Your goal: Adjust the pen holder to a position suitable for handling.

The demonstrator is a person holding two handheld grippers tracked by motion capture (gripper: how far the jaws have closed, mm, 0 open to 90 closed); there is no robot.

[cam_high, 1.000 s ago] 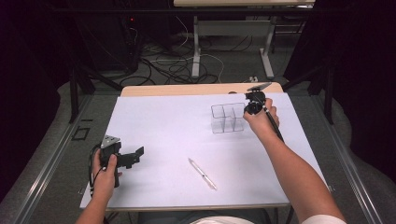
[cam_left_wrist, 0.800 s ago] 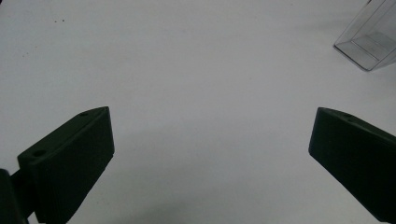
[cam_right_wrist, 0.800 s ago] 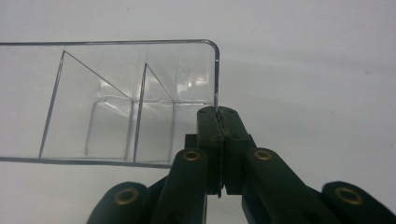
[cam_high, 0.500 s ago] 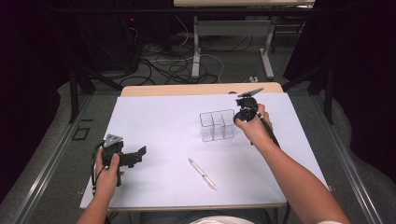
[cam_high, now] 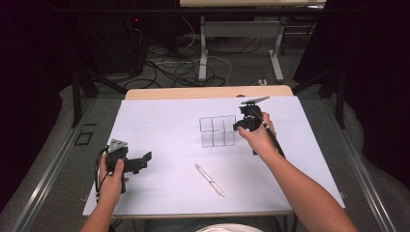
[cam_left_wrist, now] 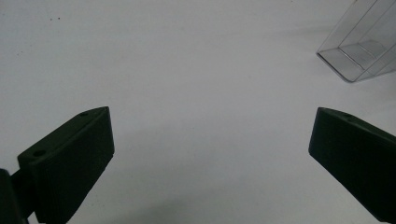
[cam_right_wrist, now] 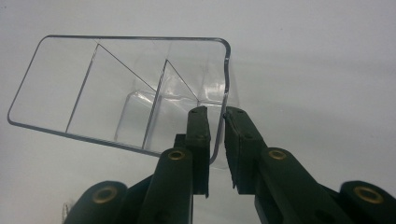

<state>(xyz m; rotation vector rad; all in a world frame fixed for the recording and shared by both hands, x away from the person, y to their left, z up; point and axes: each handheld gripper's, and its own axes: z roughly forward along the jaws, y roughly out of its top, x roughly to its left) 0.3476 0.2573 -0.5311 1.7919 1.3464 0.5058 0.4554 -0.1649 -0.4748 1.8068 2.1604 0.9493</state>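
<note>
Clear divided organizer [cam_high: 217, 131] at counter [cam_high: 159, 121] centre, upright. Right gripper [cam_high: 241, 126] at its 3 o'clock, fingers [cam_right_wrist: 198, 135] pinching end wall, likely to drag or lift it. Right gripper view reveals inner partitions. Pen [cam_high: 209, 180] at organizer's 6 o'clock, apart. Left gripper [cam_high: 142, 160] at 8 o'clock, fingers [cam_left_wrist: 70, 158] wide apart, empty, probably waiting.

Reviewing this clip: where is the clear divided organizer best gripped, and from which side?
By its thin end wall, from above, one jaw inside and one outside, as the right gripper does on the clear organizer. It stands upright with an open top; its full width looks too broad.
</note>
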